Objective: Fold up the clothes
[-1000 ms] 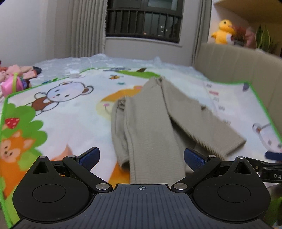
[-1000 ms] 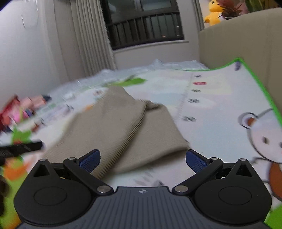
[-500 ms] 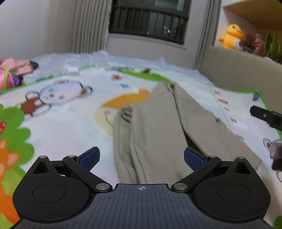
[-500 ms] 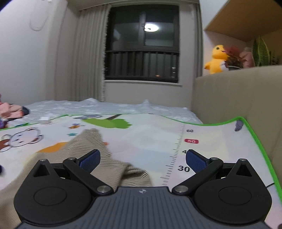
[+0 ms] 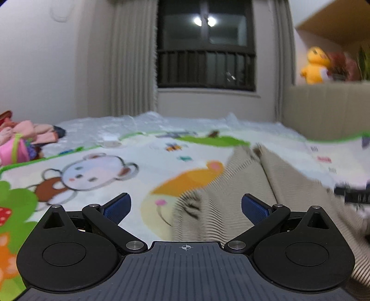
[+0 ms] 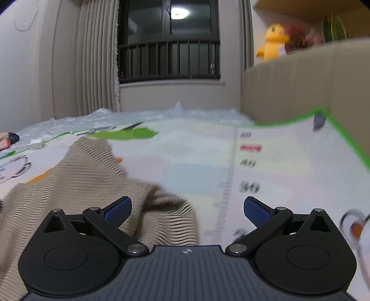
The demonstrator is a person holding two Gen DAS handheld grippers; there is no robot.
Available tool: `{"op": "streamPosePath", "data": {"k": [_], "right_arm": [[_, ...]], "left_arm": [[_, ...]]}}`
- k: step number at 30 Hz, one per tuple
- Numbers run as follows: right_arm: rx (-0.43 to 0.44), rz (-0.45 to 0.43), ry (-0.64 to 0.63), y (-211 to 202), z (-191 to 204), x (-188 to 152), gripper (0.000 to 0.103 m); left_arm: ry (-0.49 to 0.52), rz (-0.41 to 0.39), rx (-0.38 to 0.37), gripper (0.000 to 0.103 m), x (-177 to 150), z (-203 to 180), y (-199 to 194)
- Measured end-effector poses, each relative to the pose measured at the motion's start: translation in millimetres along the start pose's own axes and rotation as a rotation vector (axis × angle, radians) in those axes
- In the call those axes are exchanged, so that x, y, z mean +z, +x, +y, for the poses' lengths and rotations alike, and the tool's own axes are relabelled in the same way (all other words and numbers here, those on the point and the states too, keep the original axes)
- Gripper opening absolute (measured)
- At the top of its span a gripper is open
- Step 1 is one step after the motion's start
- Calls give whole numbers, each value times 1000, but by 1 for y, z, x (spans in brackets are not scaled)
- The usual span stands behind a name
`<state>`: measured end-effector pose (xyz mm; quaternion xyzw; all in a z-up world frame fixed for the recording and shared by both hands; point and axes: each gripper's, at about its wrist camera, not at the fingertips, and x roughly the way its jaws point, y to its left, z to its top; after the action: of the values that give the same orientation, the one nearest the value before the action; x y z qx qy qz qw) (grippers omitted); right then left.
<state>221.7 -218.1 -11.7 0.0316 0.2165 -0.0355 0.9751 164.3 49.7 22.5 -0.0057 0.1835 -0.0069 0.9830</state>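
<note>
The beige ribbed knit sweater is lying on the cartoon-printed play mat, part-folded. We are holding the left hand-held gripper spread over its collar edge and the right hand-held gripper spread over its bunched corner, both empty, probably lining up grasps.

Soft indoor light; ceiling lamp glare is reflected in the dark window. Motion blur and fisheye edge bending are seen.
</note>
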Motion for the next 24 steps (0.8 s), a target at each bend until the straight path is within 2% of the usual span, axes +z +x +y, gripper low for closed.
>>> {"op": "streamPosePath", "data": {"k": [4, 10, 12, 15, 18, 21, 22, 24], "right_arm": [[36, 44, 44, -16, -6, -6, 103], [143, 184, 109, -57, -40, -32, 103], [166, 219, 61, -81, -47, -44, 103], [178, 247, -96, -114, -49, -59, 103], [154, 186, -289, -144, -47, -65, 103], [42, 67, -402, -163, -43, -54, 103], [10, 17, -411, -170, -43, -49, 103], [18, -56, -319, -180, -46, -36, 103]], "left_arm": [[25, 43, -40, 103, -10, -5, -3], [62, 108, -101, 103, -24, -14, -8], [74, 130, -121, 103, -29, -16, -9], [82, 185, -177, 103, -38, -8, -31], [85, 263, -251, 103, -46, -1, -52], [82, 301, -305, 103, -51, 2, -72], [66, 297, -321, 103, -49, 2, -77], [3, 284, -369, 103, -41, 4, -87]]}}
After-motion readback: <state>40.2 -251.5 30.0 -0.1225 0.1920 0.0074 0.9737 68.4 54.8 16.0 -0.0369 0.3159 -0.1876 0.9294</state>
